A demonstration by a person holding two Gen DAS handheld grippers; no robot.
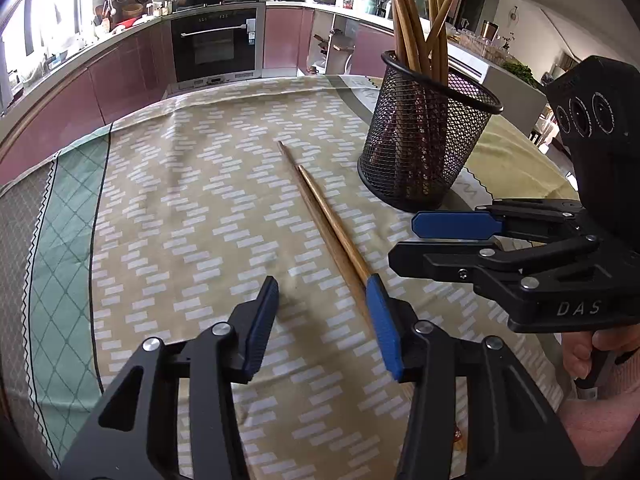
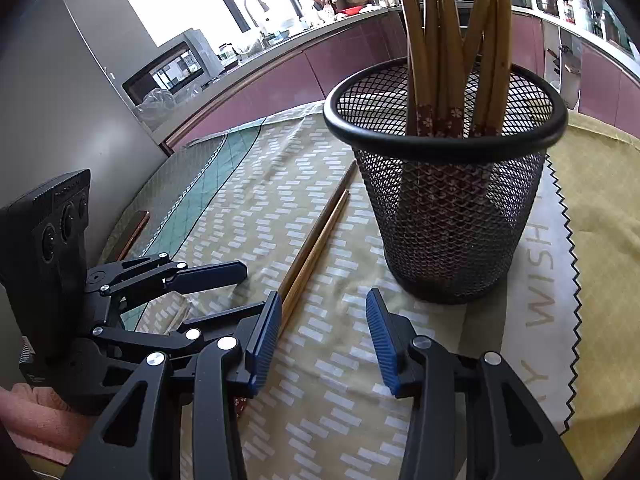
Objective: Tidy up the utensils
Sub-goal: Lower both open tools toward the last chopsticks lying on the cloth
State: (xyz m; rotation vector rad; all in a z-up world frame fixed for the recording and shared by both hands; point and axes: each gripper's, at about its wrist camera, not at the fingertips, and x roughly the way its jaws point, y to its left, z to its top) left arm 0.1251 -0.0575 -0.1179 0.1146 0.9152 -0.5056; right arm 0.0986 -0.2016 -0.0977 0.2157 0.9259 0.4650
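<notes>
2 chopsticks (image 1: 320,216) are lying side by side on the bench (image 1: 180,200), touching along most of their length, their thin tips pointing toward the far edge and one tip reaching further than the other. Their thick ends are running under the left claw (image 1: 326,320) toward the near edge. A tablecloth (image 2: 320,380) with pale dashes is covering the bench.

Just beside the tips, toward the bench's right side, a black mesh cup (image 1: 428,132) is standing upright, holding a bundle of chopsticks (image 1: 416,28) that are leaning against its rim with their flowered ends down inside.

The left claw is hovering over the thick ends with its jaws standing apart; the pair is passing beside its right finger (image 1: 384,328), and nothing is being pressed between the pads. Whether that finger is touching the wood cannot be told.

The right claw (image 2: 324,336) is also standing with jaws apart and gripping nothing, near the cup's foot, with bare cloth between its pads. In the right wrist view the 2 chopsticks are running past its left finger (image 2: 266,340). A hand (image 1: 592,352) is holding the right claw's handle.
</notes>
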